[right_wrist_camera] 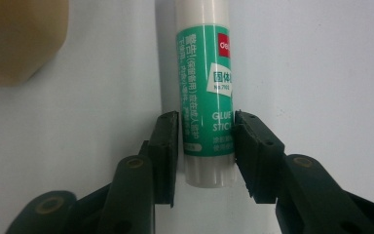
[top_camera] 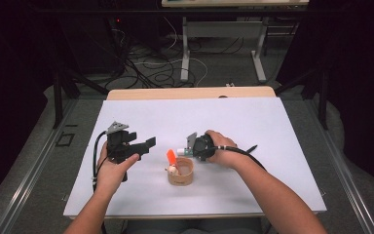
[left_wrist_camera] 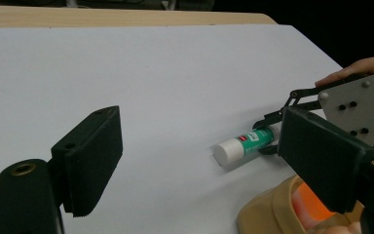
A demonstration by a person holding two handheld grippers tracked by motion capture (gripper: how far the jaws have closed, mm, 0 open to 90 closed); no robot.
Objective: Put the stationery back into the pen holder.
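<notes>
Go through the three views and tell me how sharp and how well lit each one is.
High view: the white table sheet is bright, the surroundings nearly black, details small and soft. Left gripper view: the glue stick is fairly sharp, while the near jaws and the tan cup at the bottom edge blur. Right gripper view: the glue stick's label reads clearly, with a soft shadow along its left side.
</notes>
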